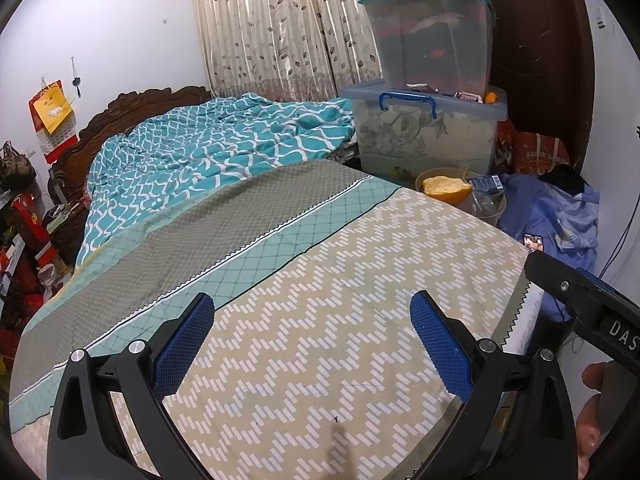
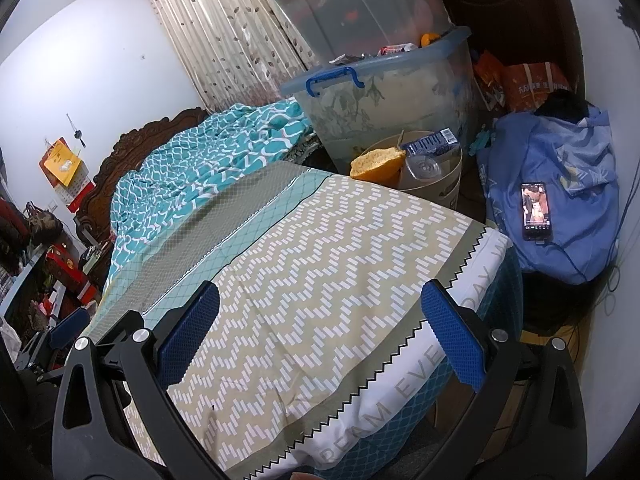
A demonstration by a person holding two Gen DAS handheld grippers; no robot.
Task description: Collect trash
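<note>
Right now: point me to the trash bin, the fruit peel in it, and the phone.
trash bin (image 2: 438, 190), right wrist view, on its front wall.
fruit peel (image 2: 376, 164), right wrist view, on the pale pith side.
phone (image 2: 536, 210), right wrist view, on the lit screen.

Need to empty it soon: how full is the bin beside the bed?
Full: a fruit peel, a blue carton and clear plastic reach the bin's rim.

Bed (image 2: 304, 264): patterned zigzag sheet (image 1: 340, 320) spread flat over the near end; rumpled teal-and-white quilt (image 1: 208, 148) heaped toward the carved wooden headboard (image 1: 132, 108).
</note>
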